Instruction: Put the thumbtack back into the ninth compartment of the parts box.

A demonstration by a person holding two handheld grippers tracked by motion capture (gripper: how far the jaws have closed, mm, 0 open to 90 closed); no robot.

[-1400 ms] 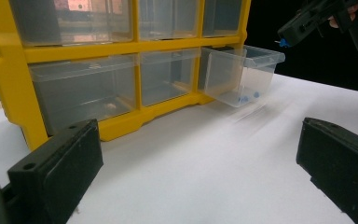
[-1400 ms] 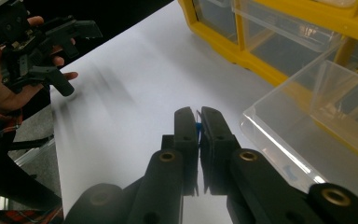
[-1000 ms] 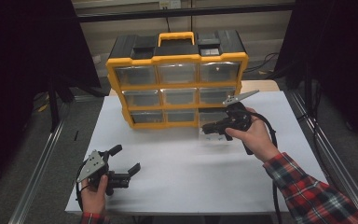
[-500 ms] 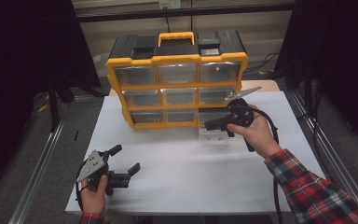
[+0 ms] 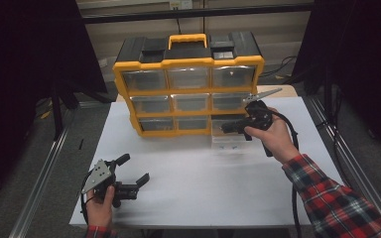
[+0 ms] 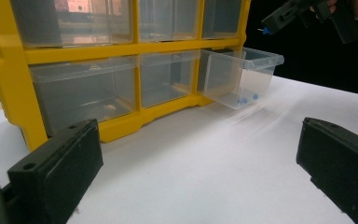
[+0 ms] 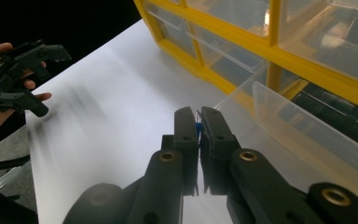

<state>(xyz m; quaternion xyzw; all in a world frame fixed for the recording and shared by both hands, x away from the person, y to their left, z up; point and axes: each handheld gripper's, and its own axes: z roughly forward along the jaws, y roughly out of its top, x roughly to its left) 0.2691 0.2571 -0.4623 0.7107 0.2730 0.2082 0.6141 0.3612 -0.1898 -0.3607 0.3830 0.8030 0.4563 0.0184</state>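
Slightly farther now, your right gripper (image 7: 199, 122) pinches a small blue pin (image 7: 198, 127) above the pulled-out clear plastic drawer (image 5: 226, 143); your left gripper (image 5: 135, 169) rests spread.

Tool (image 7: 198, 125) pinches blue pin (image 7: 198, 127) above drawer (image 7: 279, 121).

Too small to tell
The blue bit (image 7: 198, 127) pinched in the right tool (image 7: 198, 122) is mostly hidden; drawer (image 6: 240, 74) contents unclear.

One yellow organizer cabinet (image 5: 188, 89) stands on one white worktop (image 5: 198, 178), holding nine clear drawers in three rows of three. One drawer (image 6: 240, 74) is pulled out, with about three small blue pieces (image 6: 247, 99) inside. Two claws are present: left claw (image 5: 131, 181), right claw (image 5: 225, 128).
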